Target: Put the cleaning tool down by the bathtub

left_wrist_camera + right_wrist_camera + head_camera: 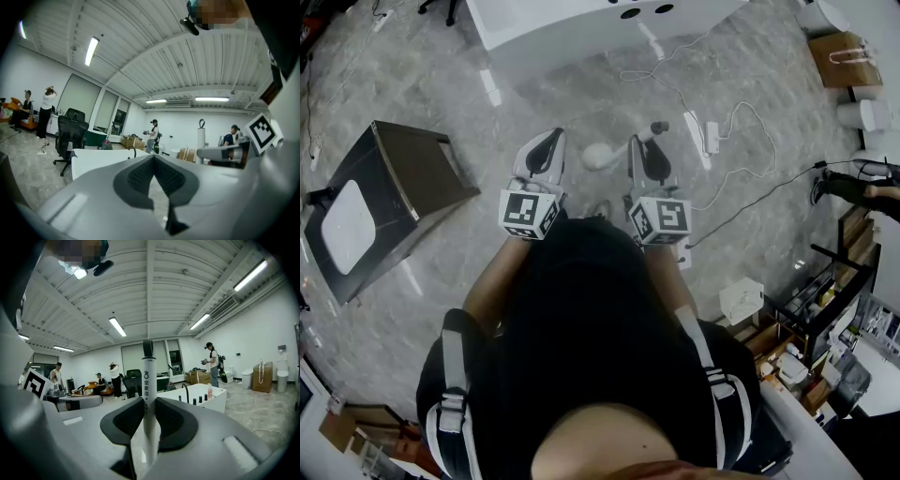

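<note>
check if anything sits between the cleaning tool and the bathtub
Nothing solid does. Bare floor separates the cleaning tool, in the right gripper, from the bathtub; only a white cable trails across the floor to the right.

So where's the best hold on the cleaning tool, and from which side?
The cleaning tool is best taken mid-handle, coming in level from the side, one jaw on each flank, as the right gripper holds it: the handle is slim, straight and upright.
</note>
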`<state>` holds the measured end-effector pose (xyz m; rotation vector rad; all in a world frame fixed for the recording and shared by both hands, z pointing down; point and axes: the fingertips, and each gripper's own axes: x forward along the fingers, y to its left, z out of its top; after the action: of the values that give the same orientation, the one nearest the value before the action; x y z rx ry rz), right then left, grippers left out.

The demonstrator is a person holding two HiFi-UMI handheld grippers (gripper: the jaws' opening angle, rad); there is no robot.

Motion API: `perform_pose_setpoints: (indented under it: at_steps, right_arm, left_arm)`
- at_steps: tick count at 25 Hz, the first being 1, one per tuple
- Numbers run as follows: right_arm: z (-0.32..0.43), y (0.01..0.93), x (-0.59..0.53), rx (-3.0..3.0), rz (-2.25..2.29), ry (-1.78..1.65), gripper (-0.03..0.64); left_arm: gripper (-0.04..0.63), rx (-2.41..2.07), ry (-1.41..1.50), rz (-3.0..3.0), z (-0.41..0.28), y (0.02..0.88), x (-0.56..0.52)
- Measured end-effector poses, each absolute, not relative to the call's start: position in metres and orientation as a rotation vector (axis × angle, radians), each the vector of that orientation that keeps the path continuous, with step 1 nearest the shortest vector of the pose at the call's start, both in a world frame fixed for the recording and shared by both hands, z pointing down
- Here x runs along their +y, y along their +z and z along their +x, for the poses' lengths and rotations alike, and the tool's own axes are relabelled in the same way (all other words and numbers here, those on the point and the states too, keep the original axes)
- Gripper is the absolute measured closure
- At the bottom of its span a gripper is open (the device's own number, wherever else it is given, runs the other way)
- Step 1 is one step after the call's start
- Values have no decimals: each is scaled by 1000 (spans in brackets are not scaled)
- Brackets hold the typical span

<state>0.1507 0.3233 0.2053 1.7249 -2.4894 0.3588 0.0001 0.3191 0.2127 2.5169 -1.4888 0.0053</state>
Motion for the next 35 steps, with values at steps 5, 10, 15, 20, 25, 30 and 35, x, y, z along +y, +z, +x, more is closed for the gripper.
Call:
perform_pose_setpoints:
  at_steps: [5,10,15,20,25,30,35]
  right_arm:
    - [137,208,317,-2471,1739,350,534]
    - [122,209,309,-2459,1755,351,534]
    - [106,209,301,-2437,1787,340,534]
    - [93,207,288,-2424,1805,310,534]
    - [87,208,276,-2406,1799,301,534]
    - [89,211,256,-2422,1800,312,534]
    - [95,214,228,-2450,1781,330,534]
  left_arm:
    - [586,-1474,1,2531,-12,212,312]
    - [586,-1459,-2,2541,-29,211,303]
    - [586,-1425,-8,2563,-46,210,292]
    - [586,-1394,-22,2588,-57,205,278]
    - [586,-1392,-31,2584,-63,205,266]
    - [586,-1408,-34,2571,-59,207,249]
    - [586,-1435,-28,2559,-49,209,226]
